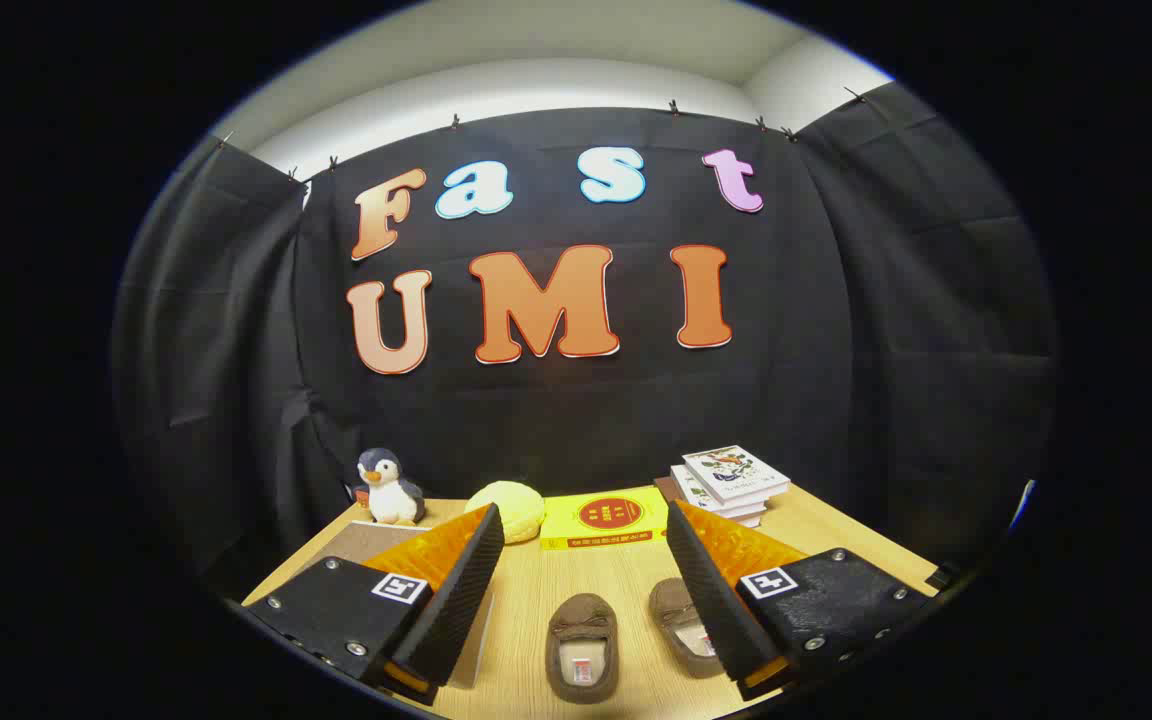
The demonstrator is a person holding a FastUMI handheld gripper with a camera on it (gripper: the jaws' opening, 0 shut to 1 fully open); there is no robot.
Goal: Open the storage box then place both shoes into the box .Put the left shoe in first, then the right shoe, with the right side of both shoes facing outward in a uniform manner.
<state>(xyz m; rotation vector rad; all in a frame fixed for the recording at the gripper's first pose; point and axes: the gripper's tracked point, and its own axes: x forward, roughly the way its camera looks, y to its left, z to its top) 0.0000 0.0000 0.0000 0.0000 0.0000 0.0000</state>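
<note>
Low over the wooden surface point(626, 585) we see the claw point(584, 590) held level, looking toward the back wall, its fingers spread wide and gripping nothing. Between the fingers, at the lower centre of the frame, lie two brown shoes: one shoe point(582, 645) in the gap, the other shoe point(681, 625) partly hidden by the right finger. Beyond them sit a yellow box point(604, 518), a penguin toy point(388, 488) and stacked books point(731, 482).
</note>
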